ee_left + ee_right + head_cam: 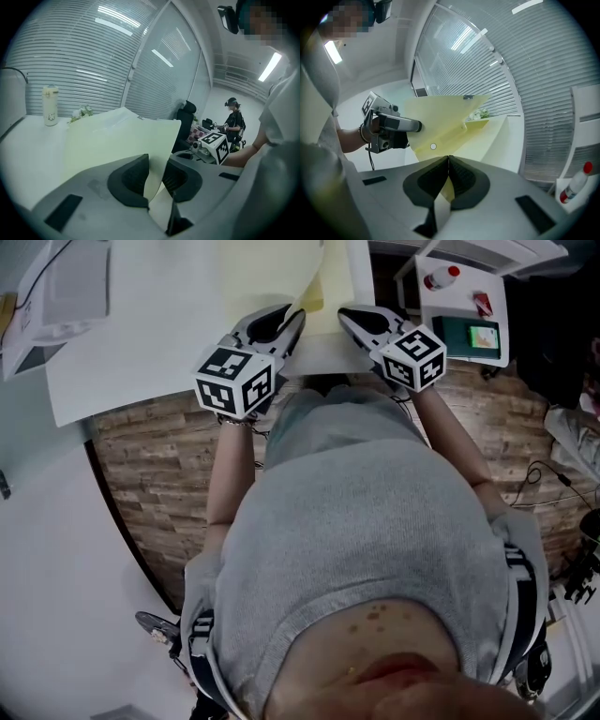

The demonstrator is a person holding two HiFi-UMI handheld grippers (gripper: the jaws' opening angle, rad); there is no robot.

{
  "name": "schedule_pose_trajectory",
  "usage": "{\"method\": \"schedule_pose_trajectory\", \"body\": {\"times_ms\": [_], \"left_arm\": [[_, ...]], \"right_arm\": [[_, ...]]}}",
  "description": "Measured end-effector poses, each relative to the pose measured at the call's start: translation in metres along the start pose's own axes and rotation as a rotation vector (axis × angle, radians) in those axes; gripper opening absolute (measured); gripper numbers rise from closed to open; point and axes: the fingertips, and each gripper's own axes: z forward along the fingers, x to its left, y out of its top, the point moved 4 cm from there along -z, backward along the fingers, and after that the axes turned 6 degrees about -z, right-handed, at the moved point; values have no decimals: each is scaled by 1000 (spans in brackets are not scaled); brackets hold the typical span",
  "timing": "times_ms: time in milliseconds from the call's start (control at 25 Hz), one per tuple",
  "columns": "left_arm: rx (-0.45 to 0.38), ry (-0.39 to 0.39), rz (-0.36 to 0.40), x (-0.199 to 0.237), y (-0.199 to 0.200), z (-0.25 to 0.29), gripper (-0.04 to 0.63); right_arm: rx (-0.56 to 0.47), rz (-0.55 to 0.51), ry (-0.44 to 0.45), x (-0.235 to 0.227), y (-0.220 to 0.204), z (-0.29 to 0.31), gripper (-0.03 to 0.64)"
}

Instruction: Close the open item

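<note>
Looking closest in, Sam: the right gripper [448, 161] has its jaws pressed together on an edge of the yellow folder [445, 117]. That is a firm pinch.

And the left gripper [157, 164], Jo? Its jaws stand a little apart, with the folder's raised cover running between them, not squeezed that I can see.

So the folder sits open, reared up off the white table [23, 140] right in front of the person, with a gripper at each side.

Thin card, I'd judge: light, bendy, slick on those pads. Taken by the cover's free edge, near a corner, it should fold down without creasing. Pinched mid-sheet, it may buckle.

Beyond it, a pale bottle [49, 105] stands on the table, well apart, before the window blinds [93, 56].
</note>
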Motion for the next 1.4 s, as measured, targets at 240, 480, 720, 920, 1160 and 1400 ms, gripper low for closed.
{"method": "schedule_pose_trajectory", "body": {"times_ms": [240, 480, 720, 920, 1160, 1400], "left_arm": [[47, -15, -23, 1, -8, 9, 64], [88, -19, -28, 2, -11, 18, 67], [149, 2, -9, 0, -12, 27, 67], [221, 6, -4, 0, -18, 35, 69], [244, 6, -8, 3, -20, 37, 69], [267, 7, -17, 2, -24, 41, 71]], "right_arm": [[-7, 0, -5, 1, 0, 0, 64], [-30, 9, -6, 0, 0, 0, 64], [-38, 12, -5, 1, 0, -1, 64], [-42, 23, 1, -1, 0, -1, 64], [-57, 53, 14, -1, 0, 0, 64], [-35, 0, -18, 1, 0, 0, 64]]}}
